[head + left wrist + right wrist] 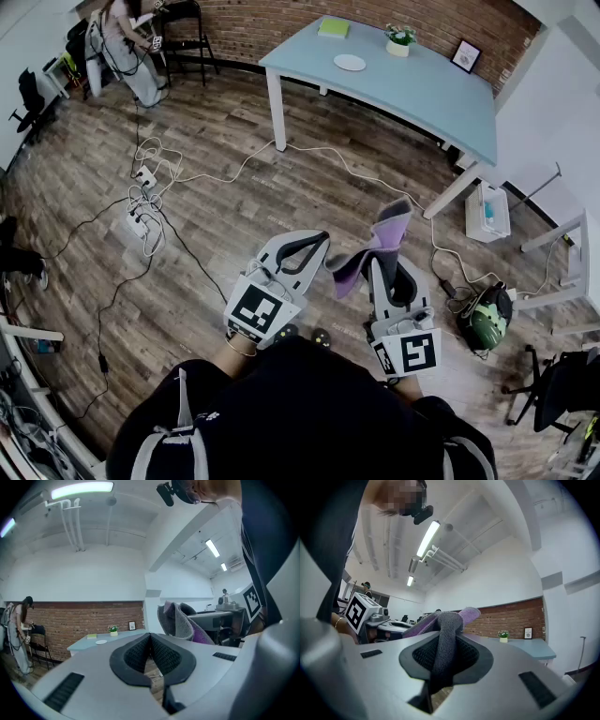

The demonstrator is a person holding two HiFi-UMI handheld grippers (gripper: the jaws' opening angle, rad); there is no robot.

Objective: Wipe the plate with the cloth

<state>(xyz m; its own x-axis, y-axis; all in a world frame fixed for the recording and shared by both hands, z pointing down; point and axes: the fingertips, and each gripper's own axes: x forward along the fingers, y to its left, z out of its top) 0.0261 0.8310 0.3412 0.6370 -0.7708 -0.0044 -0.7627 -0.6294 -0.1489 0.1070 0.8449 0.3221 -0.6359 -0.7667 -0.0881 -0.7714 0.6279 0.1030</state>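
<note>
A white plate (350, 62) lies on the light blue table (422, 94) across the room, far from both grippers. It shows small in the left gripper view, plate (101, 642). My right gripper (382, 262) is shut on a grey and purple cloth (380, 242), which sticks up from its jaws. In the right gripper view the cloth (446, 637) runs between the pads of the right gripper (443, 657). My left gripper (317, 239) is held beside it, shut with nothing in it; its pads meet in the left gripper view, left gripper (150, 643). Both point level over the wooden floor.
On the table stand a potted plant (399, 39), a green pad (333, 28) and a picture frame (466, 55). Cables and a power strip (141, 220) lie on the floor at left. A person (122, 47) stands at far left. A white box (487, 214) and a green bag (489, 321) sit at right.
</note>
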